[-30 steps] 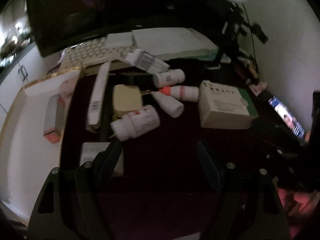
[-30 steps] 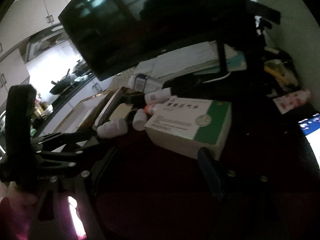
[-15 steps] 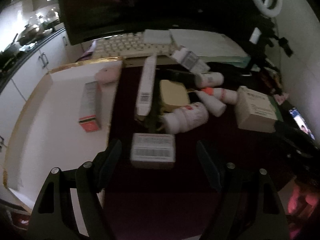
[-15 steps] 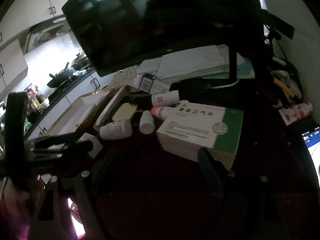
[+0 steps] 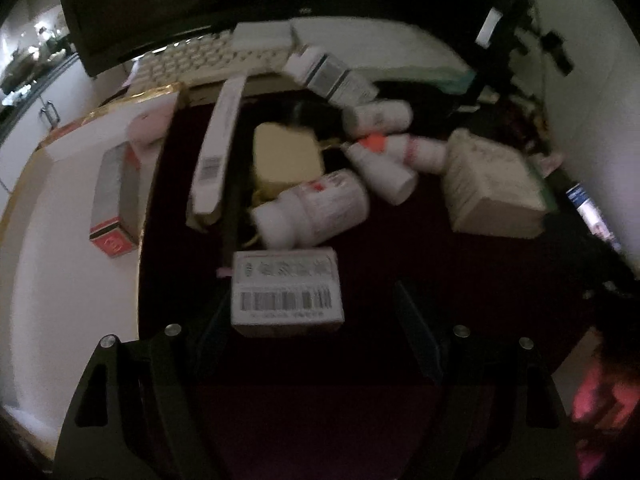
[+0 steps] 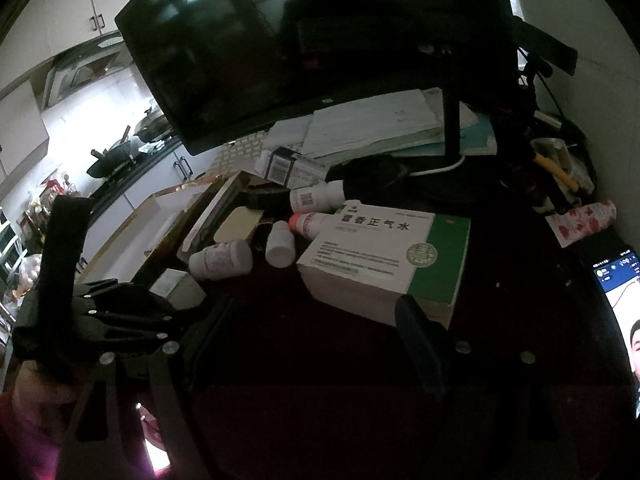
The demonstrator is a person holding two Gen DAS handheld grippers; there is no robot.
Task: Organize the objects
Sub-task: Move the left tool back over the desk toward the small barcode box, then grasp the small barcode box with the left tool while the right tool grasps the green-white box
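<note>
My left gripper is open, its fingers on either side of a small white barcode box on the dark red table; I cannot tell whether they touch it. Beyond the box lie a white pill bottle, a yellow case, a long white box and small bottles. A white open box at left holds a red-ended carton. My right gripper is open and empty, just short of a green-and-white medicine box. The left gripper shows in the right wrist view.
A keyboard, papers and a dark monitor stand at the back. A phone lies at the right edge. A tripod and cables crowd the back right corner by the wall.
My left gripper has swung left and come forward so the barcode box now sits between its fingers. The right gripper has drawn slightly closer to the green-and-white box.
</note>
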